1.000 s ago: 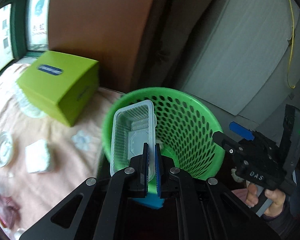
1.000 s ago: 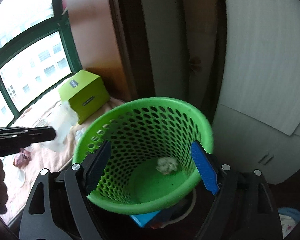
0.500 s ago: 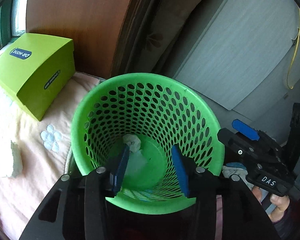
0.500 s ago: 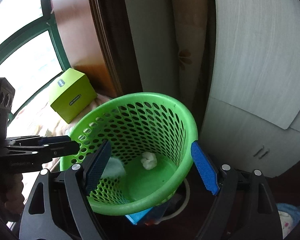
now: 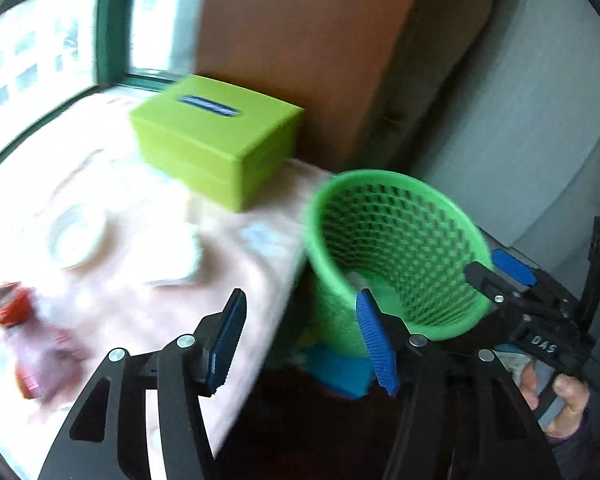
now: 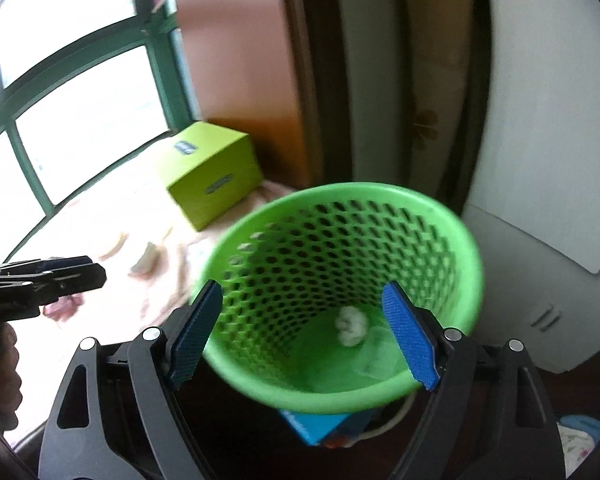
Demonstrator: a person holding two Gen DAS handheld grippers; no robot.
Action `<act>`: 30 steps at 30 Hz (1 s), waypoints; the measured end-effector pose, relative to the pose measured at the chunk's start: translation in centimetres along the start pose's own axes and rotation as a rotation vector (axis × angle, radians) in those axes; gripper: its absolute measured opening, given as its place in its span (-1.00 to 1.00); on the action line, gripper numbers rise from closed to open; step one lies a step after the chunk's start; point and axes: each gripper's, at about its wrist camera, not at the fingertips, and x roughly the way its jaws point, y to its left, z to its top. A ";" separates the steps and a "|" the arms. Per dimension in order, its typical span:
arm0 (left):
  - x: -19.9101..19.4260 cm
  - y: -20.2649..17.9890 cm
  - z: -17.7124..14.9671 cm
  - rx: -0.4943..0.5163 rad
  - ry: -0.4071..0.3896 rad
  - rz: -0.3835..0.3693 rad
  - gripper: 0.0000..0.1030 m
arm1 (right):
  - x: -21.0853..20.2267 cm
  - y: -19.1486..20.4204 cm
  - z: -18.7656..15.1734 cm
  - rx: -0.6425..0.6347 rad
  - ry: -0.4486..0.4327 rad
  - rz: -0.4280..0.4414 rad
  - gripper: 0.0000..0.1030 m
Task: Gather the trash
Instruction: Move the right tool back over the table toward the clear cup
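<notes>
A green perforated trash basket (image 5: 396,256) stands off the table's right edge; it also shows in the right wrist view (image 6: 340,296). A crumpled white paper ball (image 6: 352,325) and a clear plastic container (image 6: 380,360) lie inside it. My left gripper (image 5: 300,340) is open and empty, over the table edge left of the basket. My right gripper (image 6: 300,332) is open and empty, just above the basket's near rim. On the table lie a white tissue wad (image 5: 172,256), a clear round lid (image 5: 74,240) and a red-capped bottle (image 5: 16,336), all blurred.
A lime green box (image 5: 216,140) sits at the table's back by a brown wall panel; it also shows in the right wrist view (image 6: 212,176). A blue box (image 6: 320,426) lies under the basket. A window (image 6: 60,112) is at the left. White cabinet doors (image 6: 540,160) stand behind.
My left gripper opened and dropped the clear container into the basket, then swung left toward the table. My right gripper stayed open over the basket.
</notes>
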 end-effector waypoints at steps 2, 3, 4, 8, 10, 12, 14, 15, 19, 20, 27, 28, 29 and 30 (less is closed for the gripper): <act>-1.3 1.5 -0.5 -0.021 -0.022 0.024 0.14 | -0.1 1.8 0.1 -0.020 -0.006 0.016 0.64; -2.3 2.7 -1.0 -0.042 -0.034 0.043 0.15 | -0.2 2.5 0.2 -0.025 -0.008 0.027 0.64; -3.0 3.5 -1.3 -0.056 -0.042 0.054 0.15 | -0.1 3.5 0.2 -0.030 -0.008 0.044 0.65; -5.2 7.3 -2.8 -0.119 -0.067 0.102 0.15 | 0.0 6.8 0.0 -0.058 -0.005 0.090 0.65; -6.5 9.6 -3.8 -0.163 -0.078 0.130 0.15 | 0.2 8.5 -0.1 -0.078 0.002 0.112 0.66; -7.4 11.5 -4.7 -0.196 -0.084 0.158 0.15 | 0.6 10.2 -0.1 -0.102 0.013 0.143 0.66; -8.6 13.7 -5.8 -0.237 -0.095 0.191 0.15 | 1.0 11.7 0.0 -0.121 0.020 0.164 0.66; -9.0 14.4 -6.1 -0.252 -0.099 0.202 0.15 | 1.3 12.5 0.1 -0.132 0.023 0.178 0.66; -10.9 17.5 -7.7 -0.322 -0.117 0.252 0.15 | 2.1 15.5 0.0 -0.163 0.037 0.222 0.66; -11.3 18.2 -8.1 -0.340 -0.120 0.265 0.15 | 2.5 16.2 -0.1 -0.169 0.044 0.236 0.66; -13.5 22.1 -10.6 -0.419 -0.136 0.309 0.15 | 5.9 20.8 -0.1 -0.145 0.129 0.344 0.66; -13.7 22.4 -10.9 -0.425 -0.137 0.312 0.15 | 6.5 21.5 0.0 -0.134 0.144 0.362 0.66; -13.9 22.7 -11.2 -0.433 -0.138 0.317 0.17 | 7.1 22.2 0.0 -0.120 0.162 0.382 0.66; -14.0 23.0 -11.4 -0.439 -0.139 0.320 0.22 | 7.6 22.9 0.1 -0.108 0.179 0.396 0.66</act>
